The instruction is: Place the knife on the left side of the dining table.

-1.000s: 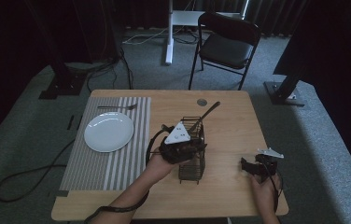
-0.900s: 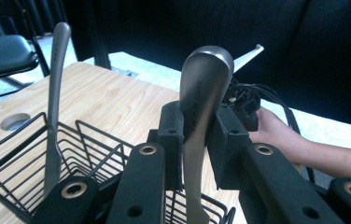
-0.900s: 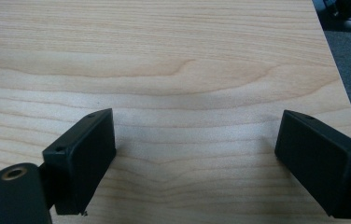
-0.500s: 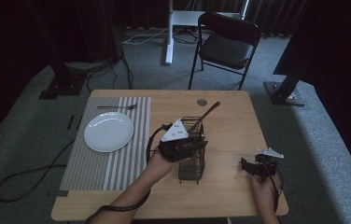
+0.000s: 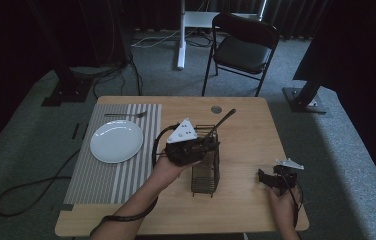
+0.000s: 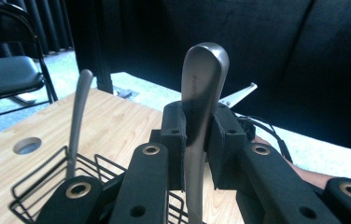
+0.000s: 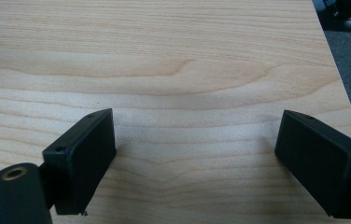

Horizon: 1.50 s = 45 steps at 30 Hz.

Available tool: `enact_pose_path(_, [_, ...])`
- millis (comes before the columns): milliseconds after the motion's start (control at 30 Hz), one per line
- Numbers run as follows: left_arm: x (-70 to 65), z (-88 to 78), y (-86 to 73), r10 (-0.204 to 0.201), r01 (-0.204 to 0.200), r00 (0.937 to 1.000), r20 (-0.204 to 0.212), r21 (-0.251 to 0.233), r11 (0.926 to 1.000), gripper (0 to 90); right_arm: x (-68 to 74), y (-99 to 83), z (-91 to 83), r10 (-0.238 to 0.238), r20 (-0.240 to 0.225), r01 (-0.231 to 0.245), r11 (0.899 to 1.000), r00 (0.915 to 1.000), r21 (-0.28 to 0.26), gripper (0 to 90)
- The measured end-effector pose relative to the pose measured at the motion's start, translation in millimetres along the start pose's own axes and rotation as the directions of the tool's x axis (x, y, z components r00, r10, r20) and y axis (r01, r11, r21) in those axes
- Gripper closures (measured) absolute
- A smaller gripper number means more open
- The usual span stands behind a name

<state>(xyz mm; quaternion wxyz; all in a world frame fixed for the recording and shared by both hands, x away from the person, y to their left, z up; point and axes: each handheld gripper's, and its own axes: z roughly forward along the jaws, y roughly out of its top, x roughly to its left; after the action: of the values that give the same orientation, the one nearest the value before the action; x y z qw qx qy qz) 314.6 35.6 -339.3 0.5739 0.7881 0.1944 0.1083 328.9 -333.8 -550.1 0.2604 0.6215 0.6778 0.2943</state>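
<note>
Two grippers work over a light wooden table [image 5: 246, 130]. Nearest, at the table's near right corner, the right gripper [image 5: 264, 176] rests low over bare wood, a hand [image 5: 282, 207] behind it; in the right gripper view its black jaws stand wide apart with nothing between them, only wood grain below, and its pads [image 7: 87, 154] sit just above the surface. Left of it, near the table's middle, a black wire caddy [image 5: 205, 170] stands upright on the wood. The left gripper [image 5: 207, 145] hangs right over the caddy's top, held by the person's left hand [image 5: 168, 167], with its grey three-cornered plate [image 5: 182, 132] uppermost. In the left gripper view its jaws are clamped tight on the handle of a metal utensil [image 6: 201, 93], which stands upright with its rounded end above the pads and its lower part running down toward the basket; what kind of utensil it is cannot be told. A second utensil handle [image 6: 78, 116] already stands in the caddy, leaning out toward the far right [image 5: 222, 122]. Farther left, a striped placemat [image 5: 106, 175] carries a white plate [image 5: 116, 141], and a fork [image 5: 125, 115] lies across the mat beyond the plate. A small round hole [image 5: 216, 109] marks the far part of the tabletop. Beyond the table, a black folding chair [image 5: 243, 47] stands on grey carpet.
</note>
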Motion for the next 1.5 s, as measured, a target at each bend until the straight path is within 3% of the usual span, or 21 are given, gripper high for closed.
enact_pose_path(133, [2.0, -6.3, 7.0, -0.008, 0.008, 1.0000, -0.001, -0.012, 0.9999, 78.8, 0.0, 0.0, 0.0, 0.000, 0.000, 0.000, 1.000, 1.0000, 0.000, 11.7])
enact_pose_path(367, [0.3, -15.4, 19.3, 0.012, -0.012, 0.9998, -0.014, -0.025, 0.9996, 79.0, 0.0, 0.0, 0.0, 0.000, 0.000, 0.000, 1.000, 1.0000, 0.000, 11.7])
enact_pose_path(800, [1.8, -46.5, 37.6, 0.031, -0.035, 0.9972, -0.069, -0.064, 0.9973, 79.2, 0.0, 0.0, 0.0, 0.000, 0.000, 0.000, 1.000, 1.0000, 0.000, 11.8])
enact_pose_path(933, [4.8, -55.4, 37.0, 0.010, -0.017, 0.9957, -0.092, -0.074, 0.9971, 79.3, 0.0, 0.0, 0.0, 0.000, 0.000, 0.000, 1.000, 1.0000, 0.000, 11.7])
enact_pose_path(1233, [7.2, -73.2, 32.4, 0.016, -0.025, 0.9925, -0.121, -0.069, 0.9973, 79.5, 0.0, 0.0, 0.0, 0.000, 0.000, 0.000, 1.000, 1.0000, 0.000, 11.8])
enact_pose_path(1500, [15.5, -91.8, 17.3, -0.017, 0.006, 0.9854, -0.169, -0.061, 0.9981, 79.7, 0.0, 0.0, 0.0, 0.000, 0.000, 0.000, 1.000, 1.0000, 0.000, 11.7])
